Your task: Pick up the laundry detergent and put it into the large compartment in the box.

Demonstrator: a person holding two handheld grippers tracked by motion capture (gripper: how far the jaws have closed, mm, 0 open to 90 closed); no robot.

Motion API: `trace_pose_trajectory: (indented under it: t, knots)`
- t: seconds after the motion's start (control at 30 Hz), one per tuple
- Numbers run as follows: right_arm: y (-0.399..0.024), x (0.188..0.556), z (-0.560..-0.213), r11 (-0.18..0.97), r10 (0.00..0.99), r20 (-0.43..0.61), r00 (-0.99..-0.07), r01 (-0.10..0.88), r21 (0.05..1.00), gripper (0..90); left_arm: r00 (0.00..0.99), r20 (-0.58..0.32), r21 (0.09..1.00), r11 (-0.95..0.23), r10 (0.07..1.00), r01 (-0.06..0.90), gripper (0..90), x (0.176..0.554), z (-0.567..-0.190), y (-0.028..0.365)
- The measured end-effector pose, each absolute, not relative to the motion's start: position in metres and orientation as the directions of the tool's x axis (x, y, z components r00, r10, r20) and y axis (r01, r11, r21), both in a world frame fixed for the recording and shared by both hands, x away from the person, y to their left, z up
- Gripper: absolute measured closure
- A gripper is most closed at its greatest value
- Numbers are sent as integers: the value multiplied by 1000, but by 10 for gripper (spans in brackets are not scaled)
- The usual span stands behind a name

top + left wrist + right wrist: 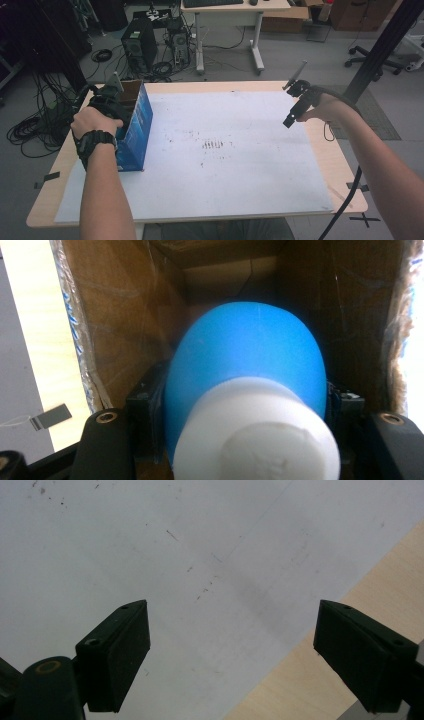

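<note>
High view: you stand at the near edge of a pale wooden table [327, 165] covered by a large white sheet [240, 165] with faint dark smudges near its middle. Your forearms come in from the near side, a gripper in each hand.

At the left of the table stands an open blue cardboard box [137, 131], brown inside, with its open top facing up. Your left hand [92, 122], with a black watch on the wrist, holds the left gripper [107, 102] at the box's opening, pointing down into it.

In the left gripper view, the jaws are clamped on a blue bottle [245, 360] with a white cap [257, 432]. The cap end faces the camera and the rounded blue body points deeper into the box, between its brown inner walls (taped along the rims). The black pads [145, 405] press against the bottle on both sides. Whether the bottle touches the box's bottom, you cannot tell.

At the far right, your right hand [327, 107] holds the right gripper [290, 121] above the right edge of the sheet, well apart from the box. In the right gripper view its jaws stand wide apart with nothing between them, looking down on the white sheet and a strip of bare table wood at the lower right.
</note>
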State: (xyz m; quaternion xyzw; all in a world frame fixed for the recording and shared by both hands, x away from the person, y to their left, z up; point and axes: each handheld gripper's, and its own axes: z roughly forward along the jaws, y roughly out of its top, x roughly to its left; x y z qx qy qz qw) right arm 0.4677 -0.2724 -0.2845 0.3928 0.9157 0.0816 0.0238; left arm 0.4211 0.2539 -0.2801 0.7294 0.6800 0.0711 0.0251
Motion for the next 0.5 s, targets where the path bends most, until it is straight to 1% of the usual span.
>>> trace_pose_trajectory:
  t: [0.5]
  knots:
    - [-274,467,-285,672,729,22,-684,721,168,147,64,67,135,-72,996,988,360,422,-281,254]
